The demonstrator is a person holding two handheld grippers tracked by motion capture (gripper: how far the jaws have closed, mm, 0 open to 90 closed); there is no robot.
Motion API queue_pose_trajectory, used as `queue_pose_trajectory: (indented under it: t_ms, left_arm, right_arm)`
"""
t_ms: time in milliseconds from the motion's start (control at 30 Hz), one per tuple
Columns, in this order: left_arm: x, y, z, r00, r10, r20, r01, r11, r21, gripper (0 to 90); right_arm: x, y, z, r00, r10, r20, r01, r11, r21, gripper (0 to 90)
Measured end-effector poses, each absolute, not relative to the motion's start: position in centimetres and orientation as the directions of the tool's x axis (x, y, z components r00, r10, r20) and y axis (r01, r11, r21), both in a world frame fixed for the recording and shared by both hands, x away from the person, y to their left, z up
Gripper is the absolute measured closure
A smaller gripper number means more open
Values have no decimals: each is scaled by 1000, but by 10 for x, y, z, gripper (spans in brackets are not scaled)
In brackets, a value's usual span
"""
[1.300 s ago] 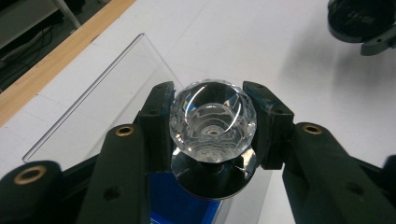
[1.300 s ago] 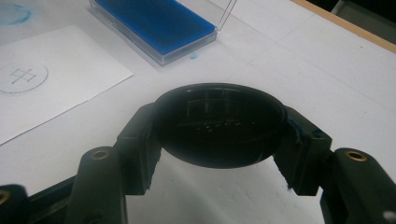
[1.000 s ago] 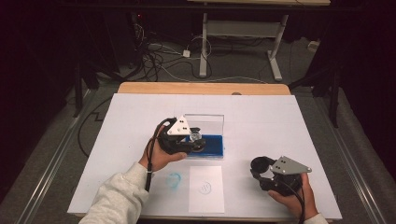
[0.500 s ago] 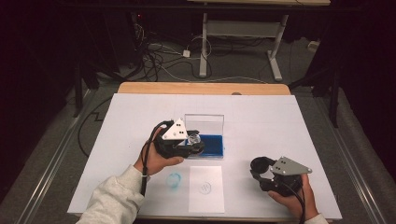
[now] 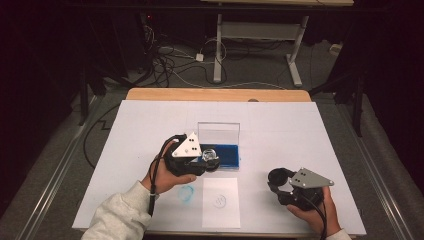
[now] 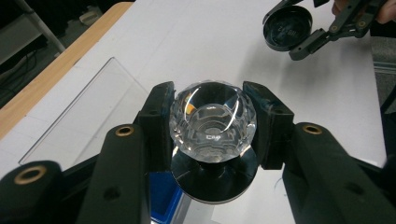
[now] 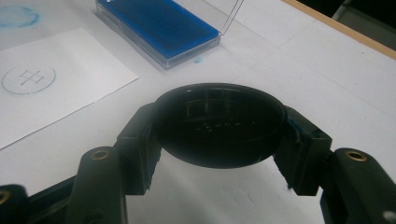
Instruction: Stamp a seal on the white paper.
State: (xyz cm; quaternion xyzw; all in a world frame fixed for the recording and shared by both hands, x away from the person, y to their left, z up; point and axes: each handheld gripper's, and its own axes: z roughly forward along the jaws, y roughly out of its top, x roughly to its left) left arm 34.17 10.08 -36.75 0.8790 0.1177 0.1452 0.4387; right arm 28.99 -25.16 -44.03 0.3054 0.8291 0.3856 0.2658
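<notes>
Bright, even light on the white table (image 5: 300, 135), dark surroundings; nearest jaws look perhaps slightly soft.

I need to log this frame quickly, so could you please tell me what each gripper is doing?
Left gripper: shut on the crystal-handled stamp.
Right gripper: shut on the round black cap.

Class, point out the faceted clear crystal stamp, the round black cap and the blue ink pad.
Faceted clear crystal stamp (image 6: 213, 122), left gripper view, its faceted top.
Round black cap (image 7: 219, 122), right gripper view, its inside.
Blue ink pad (image 7: 156, 24), right gripper view, its inked surface.
</notes>
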Motion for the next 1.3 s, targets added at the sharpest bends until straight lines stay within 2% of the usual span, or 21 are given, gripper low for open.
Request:
queue_pose_trajectory:
  t_ms: [800, 1300]
  left_arm:
    - [328, 114, -373, 935, 326, 143, 78, -582, 810, 548]
    - [316, 111, -378, 948, 287, 136, 70, -606, 793, 548]
  right_arm:
    - [292, -250, -439, -674, 711, -199, 301, 511, 805, 386]
    - [293, -251, -440, -672, 715, -193, 309, 507, 805, 387]
